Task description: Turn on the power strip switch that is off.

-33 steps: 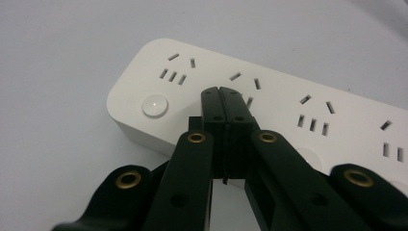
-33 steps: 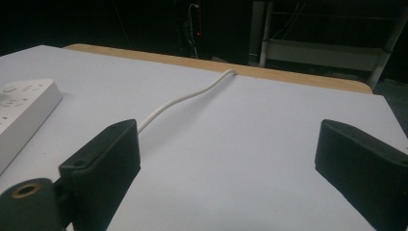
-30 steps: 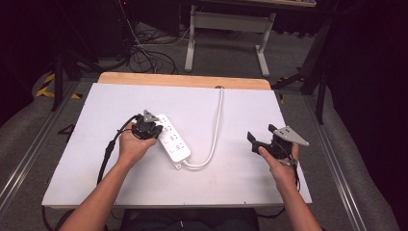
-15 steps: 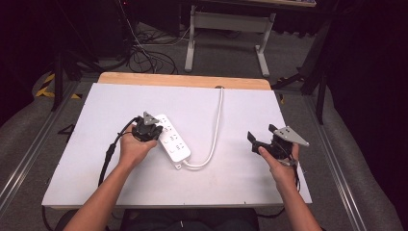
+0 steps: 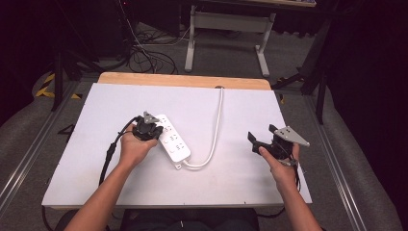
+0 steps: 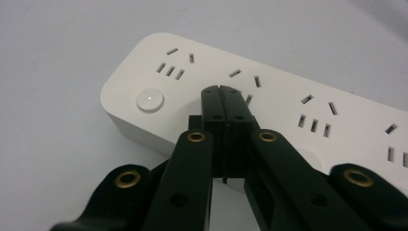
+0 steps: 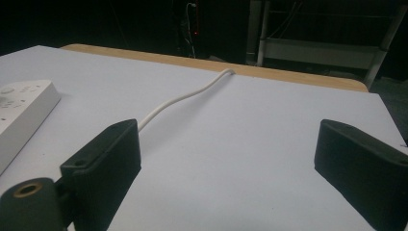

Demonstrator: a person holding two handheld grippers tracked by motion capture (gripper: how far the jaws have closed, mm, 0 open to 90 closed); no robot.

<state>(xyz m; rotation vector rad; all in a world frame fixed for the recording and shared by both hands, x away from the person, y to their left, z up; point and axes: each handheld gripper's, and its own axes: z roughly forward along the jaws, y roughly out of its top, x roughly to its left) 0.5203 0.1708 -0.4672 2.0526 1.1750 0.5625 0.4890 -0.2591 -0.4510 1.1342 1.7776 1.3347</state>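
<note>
Power strip (image 5: 172,141): white, lying flat and diagonal on the white table (image 5: 86,144), a little left of centre in the high view. Its white cord (image 5: 216,125) leaves the near end, loops toward me, then runs away to the far wooden edge (image 5: 183,80) of the table.

I note my left gripper (image 5: 150,126) at the strip's far end, held in my left hand (image 5: 132,149). In the left gripper view (image 6: 222,98) its jaws are pressed together with nothing between them, tips lying over the strip's top face beside the round button (image 6: 150,100). I cannot say for certain whether the tips touch the plastic; the angle hides any gap.

My right gripper (image 5: 262,137) sits well apart from the strip, over bare table near the right edge, in my right hand (image 5: 281,166). The right gripper view (image 7: 231,159) shows its jaws spread wide, holding nothing, with the cord running between them in the distance and one corner of the strip at the left.
</note>
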